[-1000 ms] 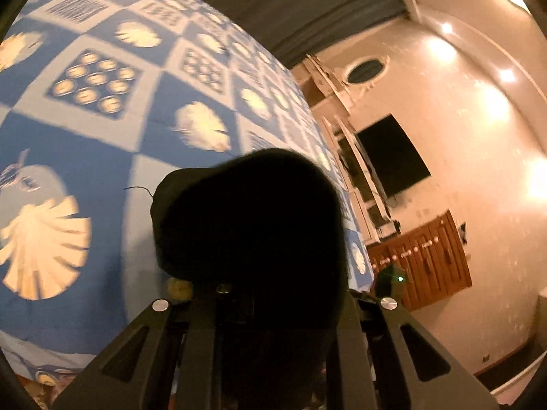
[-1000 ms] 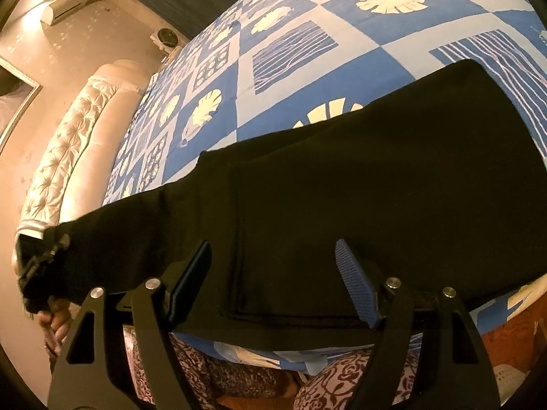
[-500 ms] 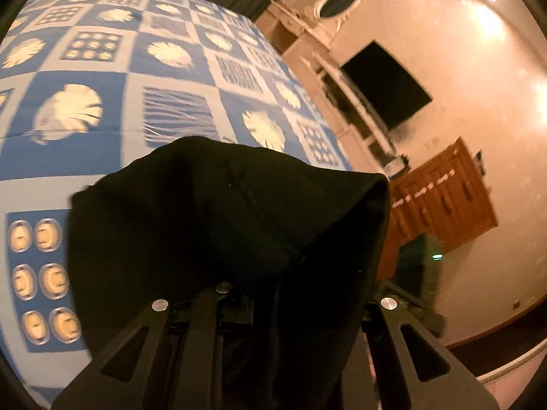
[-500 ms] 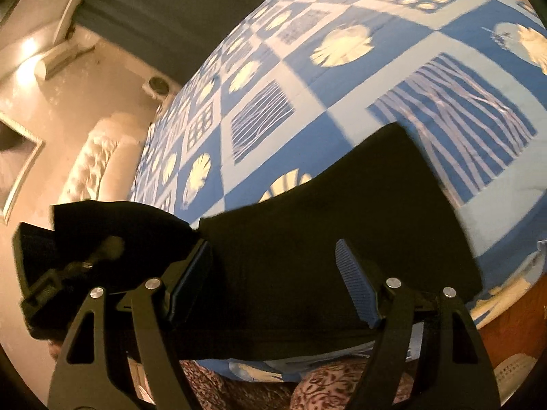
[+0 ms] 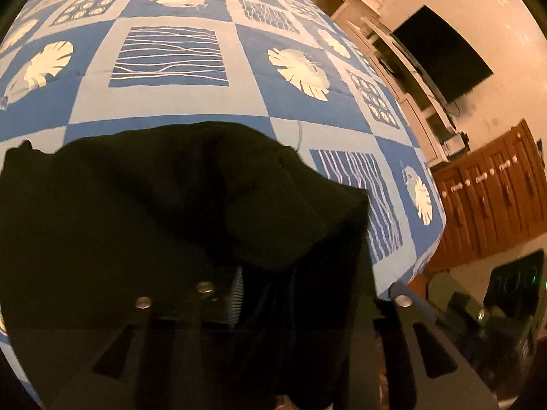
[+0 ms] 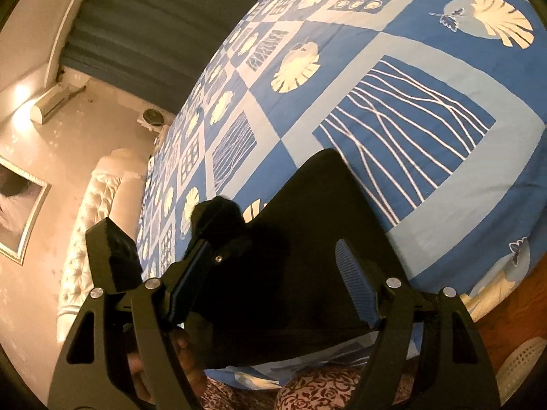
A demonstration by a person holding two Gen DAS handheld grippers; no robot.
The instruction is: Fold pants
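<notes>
Black pants (image 5: 136,222) lie on a blue patterned bed cover (image 5: 171,51) by its near edge. Their carried end is bunched over my left gripper (image 5: 270,294) and hides the fingertips. Its jaws are opening, with cloth still hanging between them, and one ribbed pad (image 5: 237,294) shows bare. In the right wrist view the pants (image 6: 307,256) lie doubled over. My right gripper (image 6: 273,244) hovers open just above them, gripping nothing. The left gripper's body (image 6: 109,259) sits at the left there, a hand (image 6: 181,352) below it.
A dark TV (image 5: 441,51) and a wooden cabinet (image 5: 495,205) stand beyond the bed's right side. A tufted headboard (image 6: 89,222), a dark curtain (image 6: 154,17) and a wall unit (image 6: 51,102) lie past the far end. Patterned clothing (image 6: 324,386) is below the bed edge.
The left gripper swept across the bed and down, laying the pants' end over the rest, and its jaws have parted. The right gripper swung sideways, still open.
</notes>
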